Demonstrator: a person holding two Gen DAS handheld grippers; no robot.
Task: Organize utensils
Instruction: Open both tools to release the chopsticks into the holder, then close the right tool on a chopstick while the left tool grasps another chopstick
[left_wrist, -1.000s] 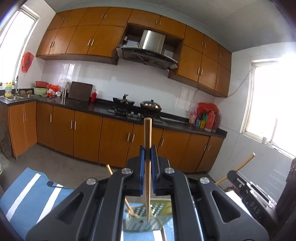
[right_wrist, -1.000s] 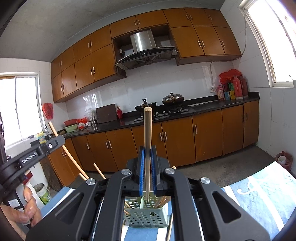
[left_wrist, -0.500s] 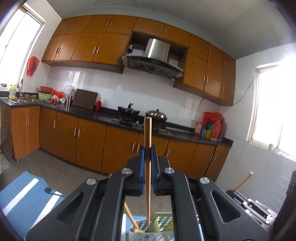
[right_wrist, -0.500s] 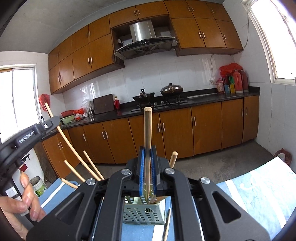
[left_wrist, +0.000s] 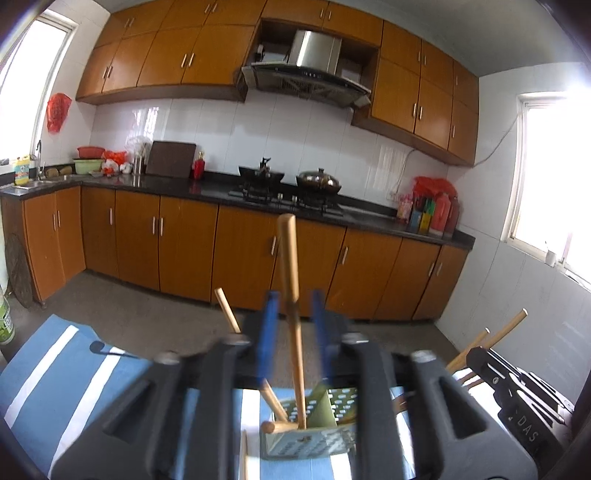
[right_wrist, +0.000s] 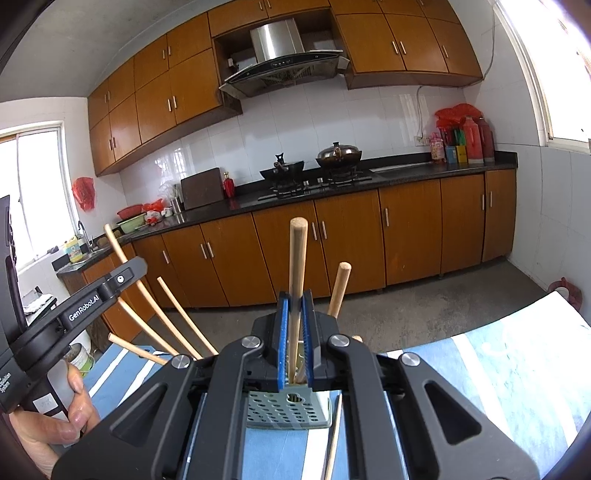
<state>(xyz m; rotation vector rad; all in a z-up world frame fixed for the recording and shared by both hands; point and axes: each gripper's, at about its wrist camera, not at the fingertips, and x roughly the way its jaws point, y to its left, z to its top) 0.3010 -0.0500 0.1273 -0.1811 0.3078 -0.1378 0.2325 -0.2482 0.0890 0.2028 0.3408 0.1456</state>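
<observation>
A perforated grey-green utensil holder (left_wrist: 314, 424) (right_wrist: 288, 410) stands on the blue striped cloth just ahead of both grippers. My left gripper (left_wrist: 294, 314) is open; a wooden chopstick (left_wrist: 291, 314) stands loose between its blue pads with its lower end in the holder. My right gripper (right_wrist: 295, 310) is shut on another wooden chopstick (right_wrist: 296, 273), held upright over the holder. Several wooden sticks (right_wrist: 338, 291) lean in the holder. The left gripper's body (right_wrist: 85, 306) shows at the left of the right wrist view.
The blue and white striped cloth (left_wrist: 55, 369) (right_wrist: 517, 369) covers the table. A loose chopstick (right_wrist: 334, 435) lies on it beside the holder, and a dark spoon (left_wrist: 107, 349) lies at left. Kitchen cabinets and a counter (left_wrist: 221, 192) are behind.
My left gripper has opened and let go of its chopstick, which now stands in the holder. My right gripper has lowered its chopstick toward the holder.
</observation>
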